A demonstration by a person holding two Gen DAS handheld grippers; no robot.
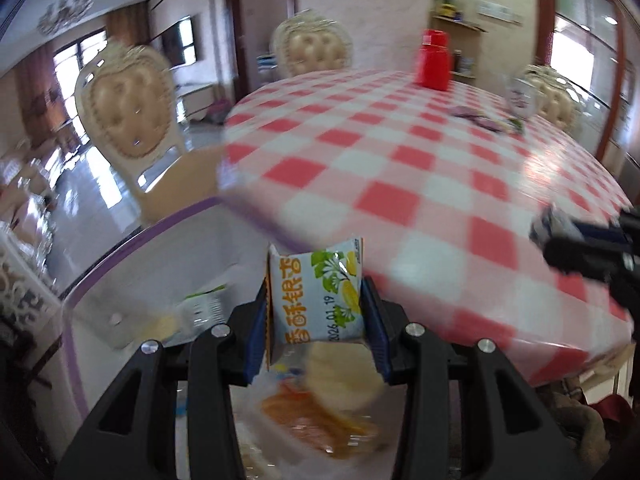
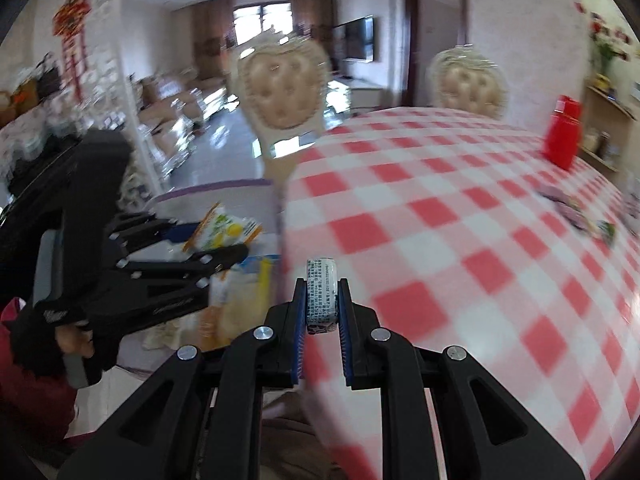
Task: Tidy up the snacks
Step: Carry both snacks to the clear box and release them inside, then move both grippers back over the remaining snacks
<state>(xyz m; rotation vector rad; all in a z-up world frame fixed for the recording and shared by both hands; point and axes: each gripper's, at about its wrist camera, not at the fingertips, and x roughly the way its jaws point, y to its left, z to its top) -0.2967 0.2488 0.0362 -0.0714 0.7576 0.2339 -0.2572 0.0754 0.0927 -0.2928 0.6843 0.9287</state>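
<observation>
Left gripper (image 1: 316, 312) is clamping a white-and-yellow snack packet (image 1: 316, 292), bottom centre of the left view, over a clear purple-rimmed bin (image 1: 80, 280) holding more snacks (image 1: 316, 420). Right gripper (image 2: 322, 300) is pinching a small wrapped candy (image 2: 320, 296) on edge, jaws nearly together, lower centre of the right view, at the edge of the checked table (image 2: 460, 240). Further back, upper right: red jar (image 1: 434, 60).

Checked table (image 1: 400, 168), red canister (image 1: 434, 60), wrappers (image 1: 486, 118)
</observation>
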